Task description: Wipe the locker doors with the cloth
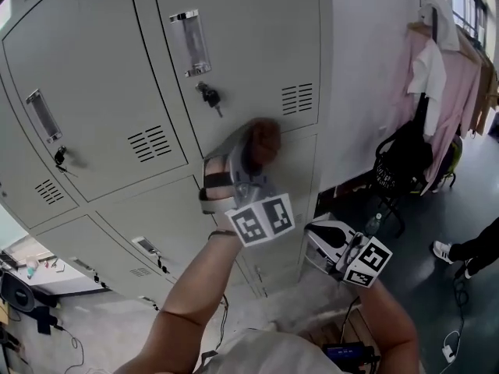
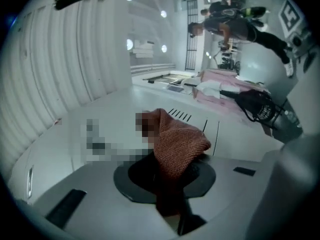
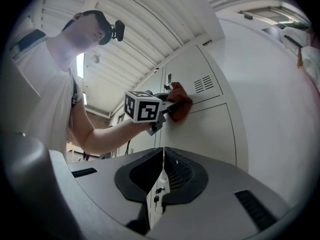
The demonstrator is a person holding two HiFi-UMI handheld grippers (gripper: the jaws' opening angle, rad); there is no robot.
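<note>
**Cloth pressed to the locker front, right gripper empty**

Grey locker doors fill the left and middle of the head view, each with a handle, a key lock and a small vent. At the middle of the frame the left gripper is raised against them, its jaws clamped on a rust-brown cloth. The cloth touches the metal just below the vent of the upper door, at the seam with the door beneath. In the left gripper view the knitted cloth bulges out from between the closed jaws. Lower and to the right, the right gripper hangs away from the lockers. Its own view shows its jaws brought together to a thin slit, with nothing between them. At the far right of the frame, pink and white clothes hang above a black bag.
</note>
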